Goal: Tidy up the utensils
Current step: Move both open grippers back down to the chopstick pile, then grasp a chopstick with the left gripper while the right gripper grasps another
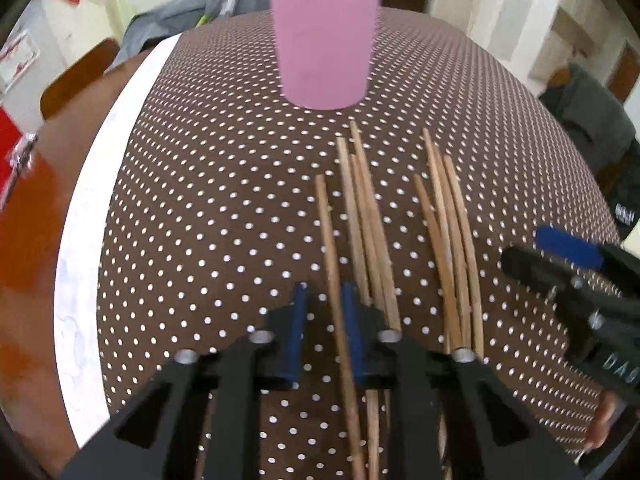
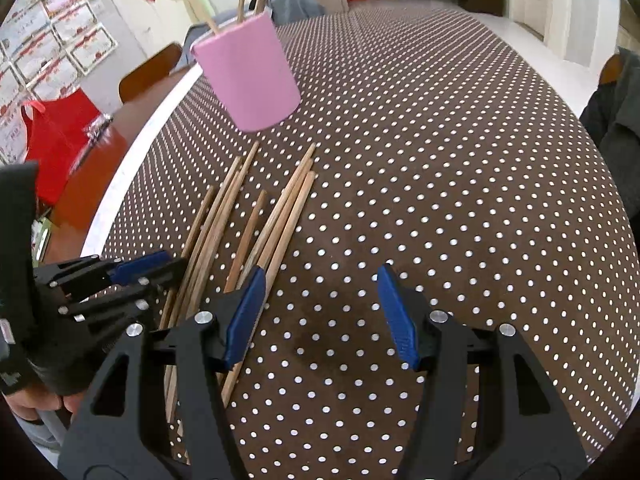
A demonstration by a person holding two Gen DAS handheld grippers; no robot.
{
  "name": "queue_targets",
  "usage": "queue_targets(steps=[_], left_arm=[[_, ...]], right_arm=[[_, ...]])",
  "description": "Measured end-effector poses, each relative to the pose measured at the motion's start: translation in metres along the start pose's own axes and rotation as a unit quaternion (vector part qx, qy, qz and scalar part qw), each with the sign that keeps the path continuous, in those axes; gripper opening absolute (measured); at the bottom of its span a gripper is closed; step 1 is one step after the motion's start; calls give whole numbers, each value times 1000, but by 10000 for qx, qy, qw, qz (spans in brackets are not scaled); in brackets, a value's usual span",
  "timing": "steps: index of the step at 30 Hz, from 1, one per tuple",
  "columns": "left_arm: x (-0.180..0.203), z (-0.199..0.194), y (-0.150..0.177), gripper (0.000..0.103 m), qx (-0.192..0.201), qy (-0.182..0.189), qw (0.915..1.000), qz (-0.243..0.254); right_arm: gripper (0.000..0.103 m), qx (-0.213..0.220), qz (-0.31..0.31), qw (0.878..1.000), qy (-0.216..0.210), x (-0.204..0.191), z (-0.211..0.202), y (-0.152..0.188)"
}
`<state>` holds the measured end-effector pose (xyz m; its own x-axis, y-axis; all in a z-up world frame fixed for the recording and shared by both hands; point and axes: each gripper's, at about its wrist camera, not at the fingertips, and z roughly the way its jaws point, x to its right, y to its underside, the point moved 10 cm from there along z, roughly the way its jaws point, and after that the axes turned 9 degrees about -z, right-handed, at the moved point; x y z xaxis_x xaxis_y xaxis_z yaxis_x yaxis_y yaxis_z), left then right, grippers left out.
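Left wrist: left gripper [image 1: 323,336] narrowly straddles a chopstick [image 1: 334,264] on dotted tablecloth [image 1: 200,200]; right gripper [image 2: 320,312] wide.

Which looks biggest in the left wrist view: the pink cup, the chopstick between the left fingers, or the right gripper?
1. Pink cup.
2. Right gripper, though cropped by the frame edge and near the camera, so unsure.
3. Chopstick: longest but very thin.

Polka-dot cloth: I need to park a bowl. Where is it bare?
Bare: the polka-dot cloth right of the loose chopsticks, beyond the right gripper; also left of them, toward the white edge strip. Crowded: from the pink cup to the left gripper.
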<state>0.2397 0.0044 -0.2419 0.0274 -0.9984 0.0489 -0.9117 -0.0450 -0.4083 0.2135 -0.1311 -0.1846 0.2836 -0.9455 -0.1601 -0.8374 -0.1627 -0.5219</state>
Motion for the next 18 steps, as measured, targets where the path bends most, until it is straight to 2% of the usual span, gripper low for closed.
queue_targets(steps=[5,14,18], left_arm=[[-4,-2,-1,6,42,173,9997,-152],[-5,-2,-1,6,62,278,9994,-200],[-7,-2,0,6,62,329,9992,-221]], right_arm=[[58,-169,-141,9995,206,-5,10,-5],[58,-301,-201,9991,235,-21,26,-10],[58,-324,-379,9977,459,-30,32,-16]])
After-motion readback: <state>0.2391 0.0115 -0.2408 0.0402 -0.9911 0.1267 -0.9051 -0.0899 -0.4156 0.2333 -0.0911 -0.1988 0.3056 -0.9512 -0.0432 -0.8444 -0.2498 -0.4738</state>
